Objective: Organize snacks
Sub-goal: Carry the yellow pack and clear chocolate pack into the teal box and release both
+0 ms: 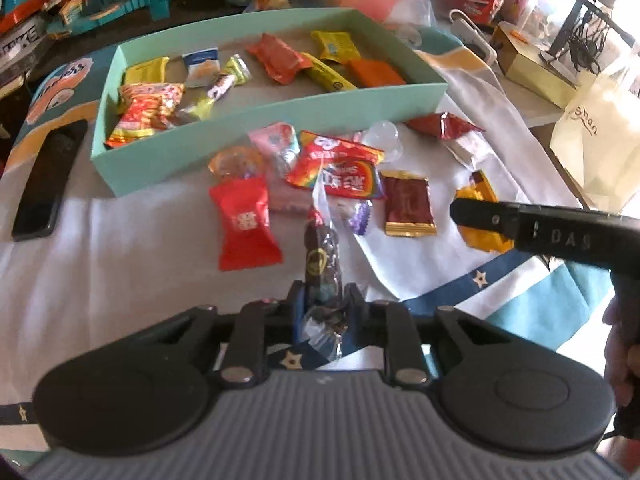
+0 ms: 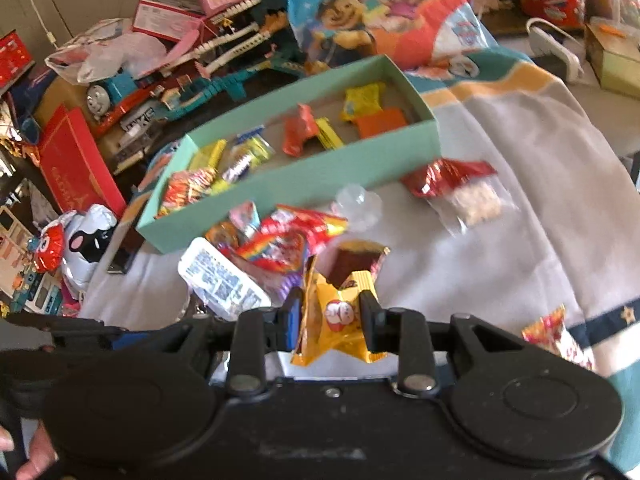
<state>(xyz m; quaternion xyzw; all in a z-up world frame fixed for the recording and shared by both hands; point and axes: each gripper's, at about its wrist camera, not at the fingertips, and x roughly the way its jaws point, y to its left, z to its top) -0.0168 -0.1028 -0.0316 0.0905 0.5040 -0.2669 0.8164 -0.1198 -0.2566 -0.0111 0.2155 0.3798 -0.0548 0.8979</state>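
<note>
The left wrist view alone shows a black rectangular phone (image 1: 48,180) lying on the white cloth (image 1: 120,264) just left of the shallow mint-green cardboard box (image 1: 260,120), which holds about 10 wrapped snacks. In this view the left gripper (image 1: 324,300) pinches a dark, clear-ended candy wrapper (image 1: 322,264) between narrow jaws, above a bright red pillow-shaped packet (image 1: 246,228) and a dark red foil sachet (image 1: 408,208). The right gripper (image 1: 476,210) enters from the right edge.

Only the right wrist view shows a blue toy train (image 2: 116,90) beyond the box's left end. There the right gripper (image 2: 330,308) clamps a yellow crinkled snack packet (image 2: 336,312). Right of the box, the cloth lies mostly bare up to its edge.
</note>
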